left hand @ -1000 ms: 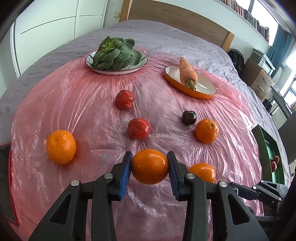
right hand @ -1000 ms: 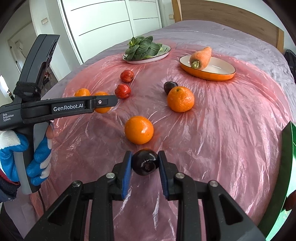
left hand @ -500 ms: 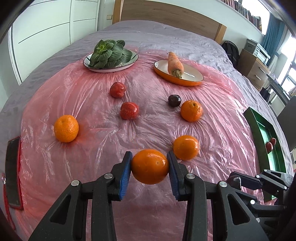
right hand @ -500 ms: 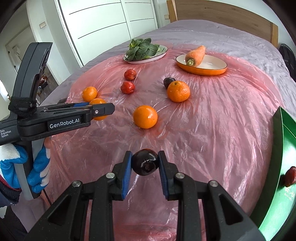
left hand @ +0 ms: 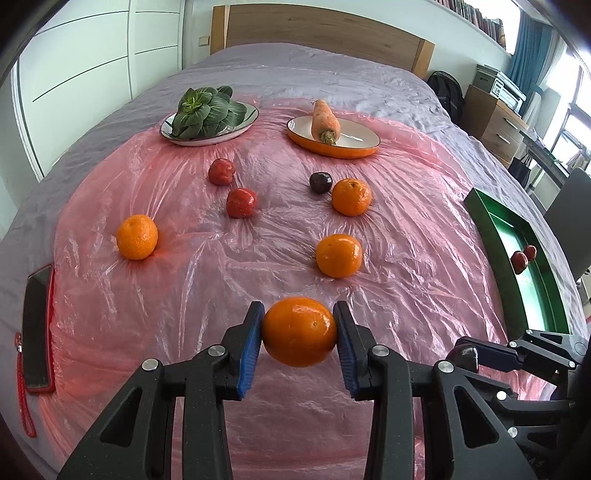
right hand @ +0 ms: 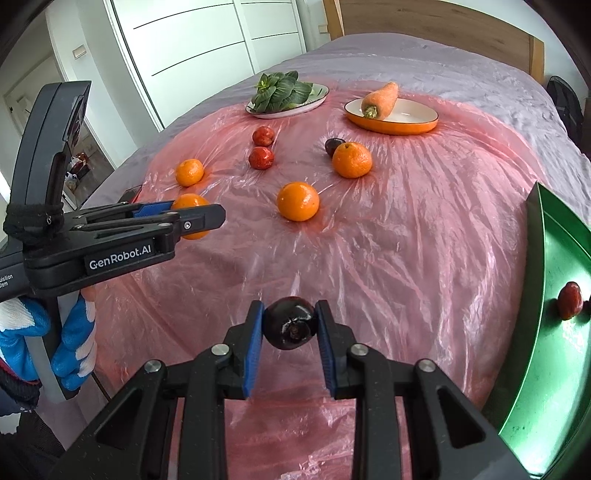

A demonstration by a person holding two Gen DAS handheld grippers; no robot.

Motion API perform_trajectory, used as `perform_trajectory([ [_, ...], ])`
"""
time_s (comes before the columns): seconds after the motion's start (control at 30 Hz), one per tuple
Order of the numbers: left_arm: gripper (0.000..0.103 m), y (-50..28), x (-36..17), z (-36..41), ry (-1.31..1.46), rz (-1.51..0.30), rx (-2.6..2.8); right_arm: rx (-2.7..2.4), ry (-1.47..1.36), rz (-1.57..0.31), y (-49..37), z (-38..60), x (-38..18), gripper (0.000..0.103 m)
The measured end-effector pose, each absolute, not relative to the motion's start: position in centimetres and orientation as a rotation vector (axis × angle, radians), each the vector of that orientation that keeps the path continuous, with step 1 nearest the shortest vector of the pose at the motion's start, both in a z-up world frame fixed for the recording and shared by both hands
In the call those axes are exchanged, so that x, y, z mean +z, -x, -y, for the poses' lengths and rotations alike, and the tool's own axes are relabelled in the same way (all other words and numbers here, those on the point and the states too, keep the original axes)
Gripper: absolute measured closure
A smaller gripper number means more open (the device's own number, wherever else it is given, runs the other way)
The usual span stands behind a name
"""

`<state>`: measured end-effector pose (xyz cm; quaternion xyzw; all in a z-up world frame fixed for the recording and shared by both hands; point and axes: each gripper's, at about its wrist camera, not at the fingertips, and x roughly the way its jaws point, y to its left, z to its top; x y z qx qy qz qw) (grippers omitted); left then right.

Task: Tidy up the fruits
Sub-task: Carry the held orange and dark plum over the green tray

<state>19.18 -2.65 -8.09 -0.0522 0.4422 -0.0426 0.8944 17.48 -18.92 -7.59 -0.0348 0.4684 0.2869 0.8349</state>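
Observation:
My left gripper (left hand: pixel 298 332) is shut on an orange (left hand: pixel 299 331), held above the pink plastic sheet (left hand: pixel 221 295). My right gripper (right hand: pixel 289 324) is shut on a dark plum (right hand: pixel 290 323), also off the sheet. The green tray (right hand: pixel 546 332) lies at the right edge with a red fruit (right hand: pixel 570 305) in it. On the sheet lie three more oranges (left hand: pixel 339 255) (left hand: pixel 351 196) (left hand: pixel 137 236), two red fruits (left hand: pixel 241 202) (left hand: pixel 221 171) and another dark plum (left hand: pixel 320 182). In the right wrist view the left gripper (right hand: pixel 192 219) shows side-on at left, held by a gloved hand (right hand: pixel 70 350).
At the far side stand a plate of leafy greens (left hand: pixel 207 114) and an orange-rimmed dish (left hand: pixel 354 142) with a carrot (left hand: pixel 324 120). A phone in a red case (left hand: pixel 37 325) lies at the left edge of the sheet. A wooden headboard (left hand: pixel 325 33) closes the far end.
Both grippers have pulled back and up with their fruit, so the sheet's fruits look farther away. The green tray has come further into both views at the right.

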Motion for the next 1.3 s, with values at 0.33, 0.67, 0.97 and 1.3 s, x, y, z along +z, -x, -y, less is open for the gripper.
perform_trajectory([
  [0.33, 0.070, -16.8, -6.7, 4.0, 0.083, -0.908, -0.103, 0.590, 0.059, -0.996, -14.8, 20.3, -6.7, 0.063],
  [0.67, 0.070, -14.8, -5.9, 8.2, 0.021, -0.916, -0.171, 0.553, 0.027, -0.998, -12.0, 23.6, -6.3, 0.063],
  [0.97, 0.070, -12.7, -5.8, 14.3, -0.037, -0.952, -0.291, 0.468, -0.040, -0.999, -10.0, 29.1, -6.2, 0.063],
  [1.3, 0.070, -10.6, -5.1, 21.7, -0.093, -0.978, -0.449, 0.358, -0.133, -0.995, -7.8, 35.8, -6.9, 0.063],
])
